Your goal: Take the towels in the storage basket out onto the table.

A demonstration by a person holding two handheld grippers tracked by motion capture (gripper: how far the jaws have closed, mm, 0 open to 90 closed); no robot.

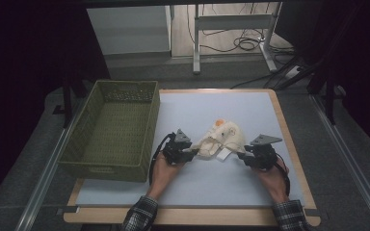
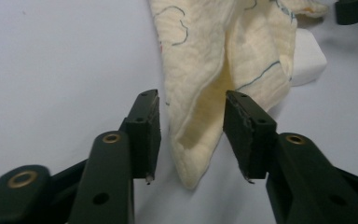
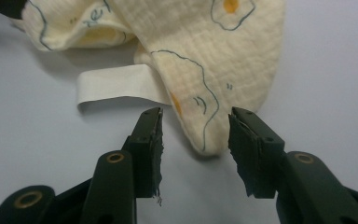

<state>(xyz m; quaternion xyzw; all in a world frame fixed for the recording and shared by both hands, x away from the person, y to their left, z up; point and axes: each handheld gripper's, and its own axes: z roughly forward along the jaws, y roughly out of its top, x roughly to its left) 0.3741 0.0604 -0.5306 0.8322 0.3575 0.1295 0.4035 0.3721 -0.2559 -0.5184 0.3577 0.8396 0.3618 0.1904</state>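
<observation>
A crumpled cream cloth (image 1: 221, 137) with blue outlines and orange spots lies in the middle of the pale mat (image 1: 212, 183). A white label (image 1: 225, 154) sticks out from under it. My left gripper (image 1: 192, 154) is at the cloth's left end. In the left gripper view a folded corner of the cloth (image 2: 200, 140) lies between the jaws of this gripper (image 2: 193, 105), which stand apart without pinching it. My right gripper (image 1: 243, 158) is at the cloth's right end. There a rounded corner of the cloth (image 3: 205, 126) sits between the jaws of the right gripper (image 3: 196, 119), with gaps on both sides.
An empty olive-green woven basket (image 1: 125, 85) stands at the table's left side, close to the left hand. The white label (image 3: 116, 86) lies flat just left of the right gripper's jaws. Bare mat stretches in front of and behind the cloth.
</observation>
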